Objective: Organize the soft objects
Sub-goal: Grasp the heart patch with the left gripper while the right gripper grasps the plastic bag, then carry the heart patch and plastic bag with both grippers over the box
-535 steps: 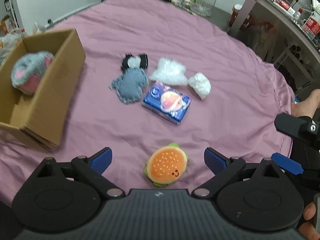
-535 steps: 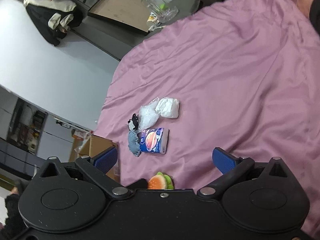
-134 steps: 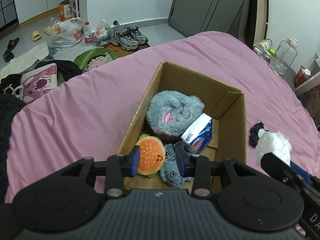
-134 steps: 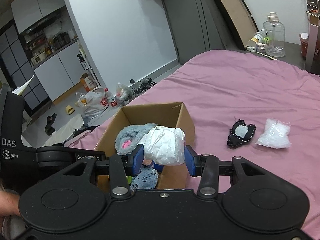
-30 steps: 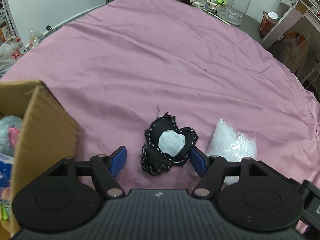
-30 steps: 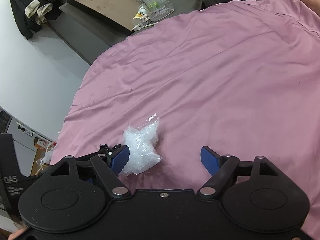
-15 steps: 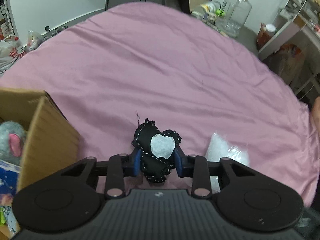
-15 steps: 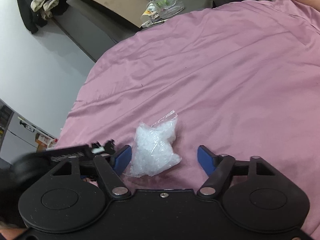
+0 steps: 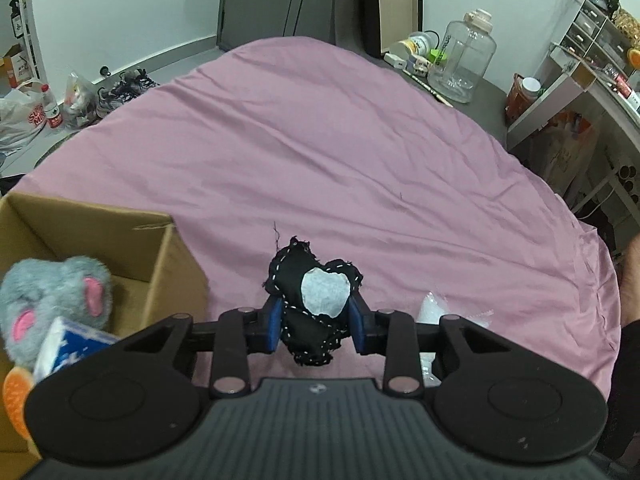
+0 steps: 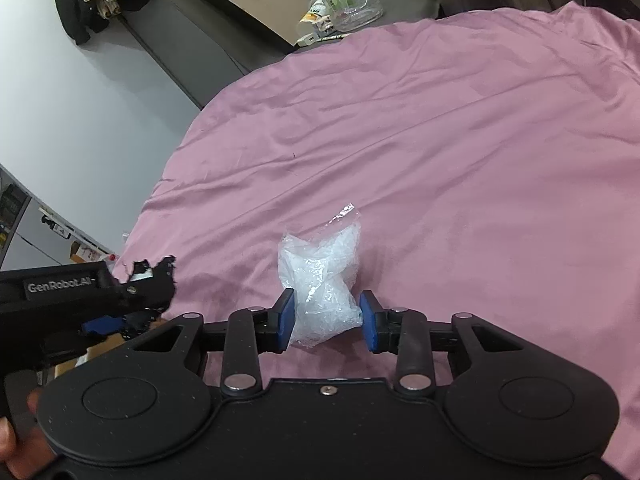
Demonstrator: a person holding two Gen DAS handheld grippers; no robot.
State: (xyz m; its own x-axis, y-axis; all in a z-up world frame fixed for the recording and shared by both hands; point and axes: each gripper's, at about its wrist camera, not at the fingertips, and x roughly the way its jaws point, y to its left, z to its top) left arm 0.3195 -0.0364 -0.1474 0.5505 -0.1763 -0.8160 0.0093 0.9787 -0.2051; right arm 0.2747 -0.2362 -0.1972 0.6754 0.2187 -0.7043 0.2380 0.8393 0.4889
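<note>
Soft objects, two outstanding: black fabric patch (image 9: pixel 316 300), pinched between the narrow jaws of the left gripper (image 9: pixel 315 322) at lower centre of the left wrist view and lifted clear of the pink bedsheet (image 9: pixel 320 152); clear plastic bag (image 10: pixel 320 280), lying on the sheet at centre of the right wrist view, bracketed by the right gripper (image 10: pixel 327 316), whose jaws are closing on it. Cardboard box (image 9: pixel 160 248), lower left, is already stocked. Risks noted: the slick bag may squirt out of a shallow pinch; sheet fabric may be caught beneath it.
</note>
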